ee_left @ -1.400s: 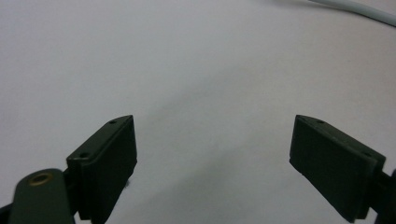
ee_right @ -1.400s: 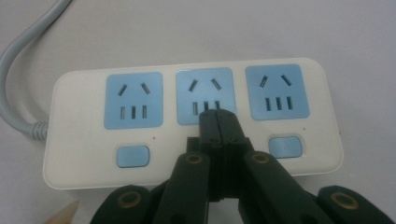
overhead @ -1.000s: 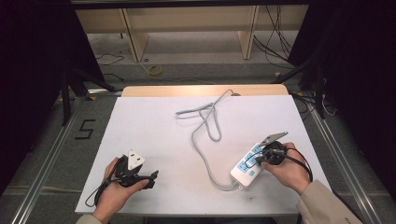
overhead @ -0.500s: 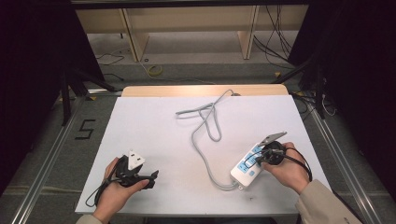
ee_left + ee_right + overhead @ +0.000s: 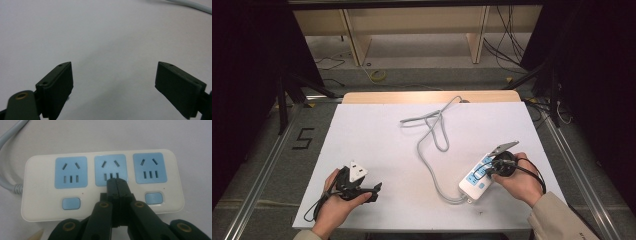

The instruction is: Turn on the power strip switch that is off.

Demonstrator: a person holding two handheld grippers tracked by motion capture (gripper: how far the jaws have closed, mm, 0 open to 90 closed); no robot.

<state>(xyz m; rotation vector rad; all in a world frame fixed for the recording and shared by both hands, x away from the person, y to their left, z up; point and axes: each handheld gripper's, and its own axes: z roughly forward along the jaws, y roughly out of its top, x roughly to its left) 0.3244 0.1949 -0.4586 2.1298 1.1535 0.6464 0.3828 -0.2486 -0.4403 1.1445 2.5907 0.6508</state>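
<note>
A white power strip (image 5: 476, 179) (image 5: 40, 185) with three blue sockets and two blue switches lies at the table's right front. Its grey cable (image 5: 427, 150) (image 5: 10, 135) (image 5: 192, 5) loops toward the far edge. My right gripper (image 5: 486, 171) (image 5: 116, 182) is shut with nothing between its jaws. Its tips rest over the lower edge of the middle socket (image 5: 110, 170). My left gripper (image 5: 374, 192) (image 5: 113, 85) lies low over the bare white tabletop at the left front. It stands open with nothing between its fingers.
The white table (image 5: 377, 135) ends in a wooden strip (image 5: 422, 96) at the far edge. Beyond it stand wooden shelf legs (image 5: 354, 42) and loose floor cables (image 5: 512, 35). A "5" mark (image 5: 303, 138) is on the floor at the left.
</note>
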